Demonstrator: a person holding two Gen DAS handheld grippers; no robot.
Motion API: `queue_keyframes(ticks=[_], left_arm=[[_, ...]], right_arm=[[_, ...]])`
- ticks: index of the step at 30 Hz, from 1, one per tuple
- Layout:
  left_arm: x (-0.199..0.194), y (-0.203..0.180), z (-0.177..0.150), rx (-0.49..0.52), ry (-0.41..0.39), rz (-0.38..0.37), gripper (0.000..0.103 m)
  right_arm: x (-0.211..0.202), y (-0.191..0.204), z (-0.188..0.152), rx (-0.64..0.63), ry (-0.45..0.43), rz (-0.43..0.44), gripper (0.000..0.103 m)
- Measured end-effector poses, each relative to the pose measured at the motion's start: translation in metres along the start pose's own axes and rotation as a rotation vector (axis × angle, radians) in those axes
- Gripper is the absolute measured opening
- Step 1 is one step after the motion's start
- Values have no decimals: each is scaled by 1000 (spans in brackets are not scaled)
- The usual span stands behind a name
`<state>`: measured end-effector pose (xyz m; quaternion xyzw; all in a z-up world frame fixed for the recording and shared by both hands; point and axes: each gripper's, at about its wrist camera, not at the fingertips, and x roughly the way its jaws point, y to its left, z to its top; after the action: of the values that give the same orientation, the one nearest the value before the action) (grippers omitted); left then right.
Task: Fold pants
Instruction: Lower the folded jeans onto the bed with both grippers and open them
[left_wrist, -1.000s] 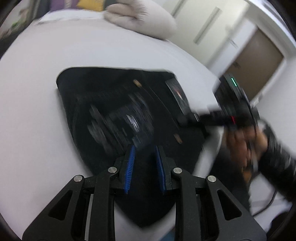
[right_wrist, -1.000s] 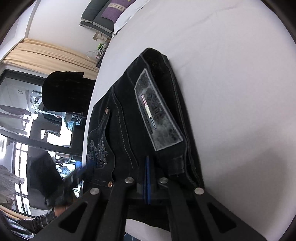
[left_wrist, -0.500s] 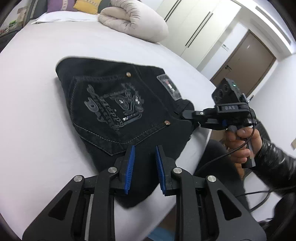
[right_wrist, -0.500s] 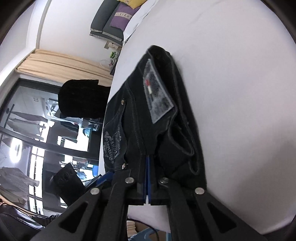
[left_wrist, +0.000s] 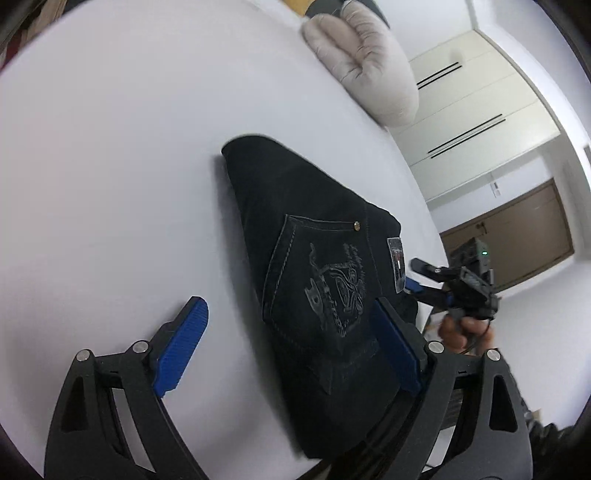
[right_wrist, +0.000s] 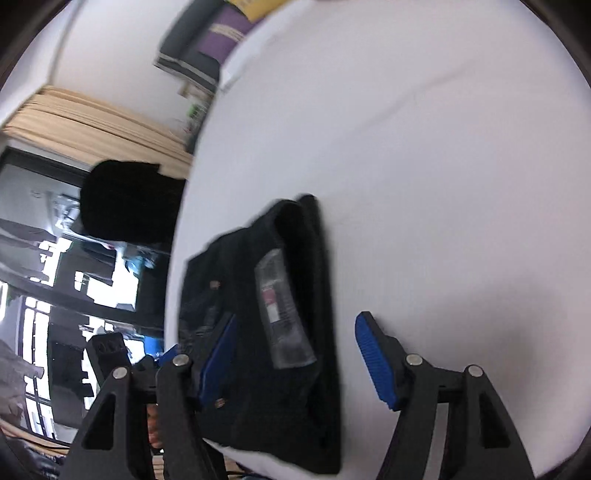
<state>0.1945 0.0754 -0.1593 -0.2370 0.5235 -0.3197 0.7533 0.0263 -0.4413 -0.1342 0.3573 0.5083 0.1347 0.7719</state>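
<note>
Black jeans (left_wrist: 314, 258) lie folded on the white bed (left_wrist: 110, 166), with a back pocket and its grey embroidery facing up. My left gripper (left_wrist: 288, 343) hovers over their near end; its jaws are opening wide and the blue pads press on nothing. The right gripper (left_wrist: 428, 284) shows at the jeans' right edge, held by a hand (left_wrist: 461, 328). In the right wrist view the jeans (right_wrist: 258, 314) lie flat with the waist label up. My right gripper (right_wrist: 297, 354) straddles them, jaws opening, its pads off the cloth.
A rolled beige duvet (left_wrist: 369, 62) lies at the bed's far side, with wardrobe doors (left_wrist: 480, 122) and a brown door (left_wrist: 517, 240) behind. Pillows (right_wrist: 221, 29), a curtain (right_wrist: 92, 125) and a black chair back (right_wrist: 125, 203) stand past the bed's left edge.
Both grippers were closed on the jeans' near edge and have let go, jaws now wide apart. The left gripper has rolled and shifted sideways. The jeans stay folded on the bed.
</note>
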Motion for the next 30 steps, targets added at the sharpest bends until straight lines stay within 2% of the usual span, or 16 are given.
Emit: queue_keyframes(ticks=[4,5,6,7,8,9,11,15,20,25,30], left_arm=[[28,-2,10,-1,72,-9,85],[35,-3,14,7,96,-12,79],[37,-4,15,12,111,-9,68],[43,-6,18,16,127,-5,61],[49,-8,20,24,149,3,49],[50,-10,21,35,161,25,45],[52,-14,25,57,173,54,41],[49,-28,25,119,168,117,34],[51,-46,29,161,148,158,24],[38,-56,34,183,121,156,20],[17,-68,46,220,69,166,20]], right_arm=[[13,-4,8,9,29,41,67],[17,-3,10,9,39,50,65],[22,-2,11,11,54,53,63],[26,-1,12,13,63,51,57],[32,0,13,18,76,49,50],[37,1,14,21,83,42,48],[40,4,12,19,85,28,40],[37,11,5,8,63,-10,33],[30,29,2,-27,13,-53,22],[19,56,3,-77,-29,-82,20],[15,83,19,-117,-52,-69,19]])
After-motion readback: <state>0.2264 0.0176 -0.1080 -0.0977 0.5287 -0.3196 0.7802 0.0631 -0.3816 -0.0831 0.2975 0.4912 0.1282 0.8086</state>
